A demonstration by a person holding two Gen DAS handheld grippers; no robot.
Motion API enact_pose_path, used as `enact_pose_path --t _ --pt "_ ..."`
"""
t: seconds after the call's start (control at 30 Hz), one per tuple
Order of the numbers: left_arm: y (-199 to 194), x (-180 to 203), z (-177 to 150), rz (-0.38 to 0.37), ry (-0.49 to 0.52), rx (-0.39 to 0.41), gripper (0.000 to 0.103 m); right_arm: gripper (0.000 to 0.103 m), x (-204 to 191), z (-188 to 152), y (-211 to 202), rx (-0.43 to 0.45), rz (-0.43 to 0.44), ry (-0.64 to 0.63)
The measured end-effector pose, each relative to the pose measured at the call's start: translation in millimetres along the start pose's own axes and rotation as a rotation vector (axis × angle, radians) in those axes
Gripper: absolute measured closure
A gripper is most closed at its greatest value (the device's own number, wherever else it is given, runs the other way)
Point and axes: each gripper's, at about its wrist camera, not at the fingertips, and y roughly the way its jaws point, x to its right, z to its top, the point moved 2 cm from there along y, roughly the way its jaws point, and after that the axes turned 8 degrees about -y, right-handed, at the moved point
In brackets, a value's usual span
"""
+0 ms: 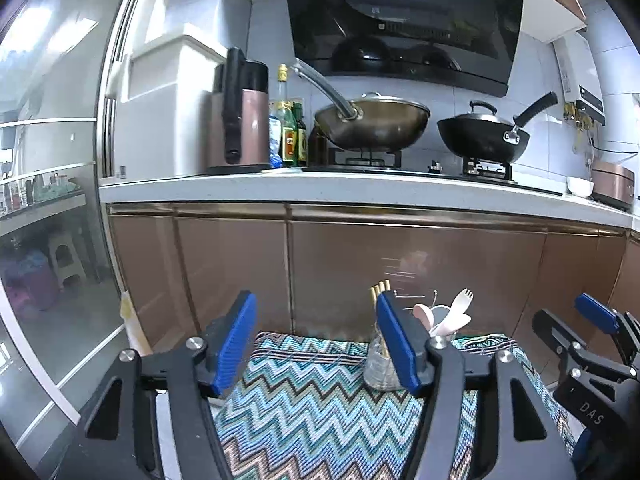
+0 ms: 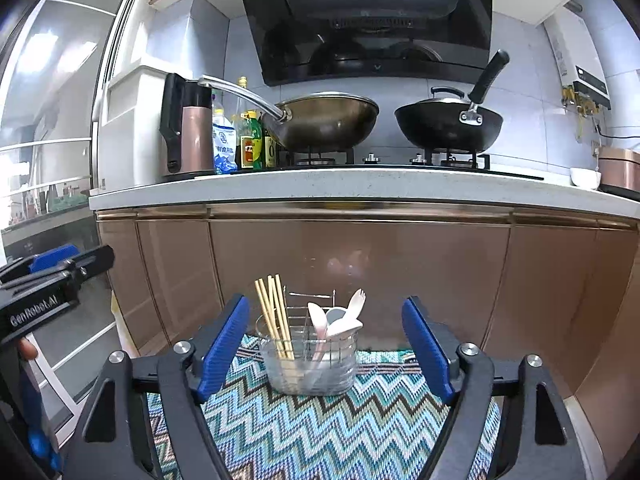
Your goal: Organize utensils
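Note:
A clear utensil holder (image 2: 312, 364) with a wire rack stands on the zigzag mat (image 2: 320, 432). It holds wooden chopsticks (image 2: 274, 312), a pink spoon (image 2: 320, 320) and a white spork (image 2: 354, 304). My right gripper (image 2: 326, 348) is open and empty, its jaws on either side of the holder, a little short of it. My left gripper (image 1: 316, 344) is open and empty, left of the holder (image 1: 378, 368), whose chopsticks (image 1: 380, 288) and spork (image 1: 460, 308) show behind its right finger.
Copper cabinet doors (image 2: 360, 280) rise just behind the mat, under a white counter (image 2: 360, 188) with two woks (image 2: 328, 120), bottles and a kettle (image 2: 188, 132). A glass sliding door (image 1: 52, 200) is on the left. The right gripper also shows in the left wrist view (image 1: 592, 344).

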Motion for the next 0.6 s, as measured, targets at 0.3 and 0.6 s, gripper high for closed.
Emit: enact_pose_path --t 0.3,0.6 --pt "-37.4 -23.6 2.7 0.043 0.008 0.021 0.034 0.006 -5.3 3.8 -41.6 0.014 -0.035 -0.017" --pt "-65.4 -42.6 7.2 0.069 -0.023 0.039 0.031 0.000 -15.1 14.8 -79.8 0.032 -0.095 -0.040"
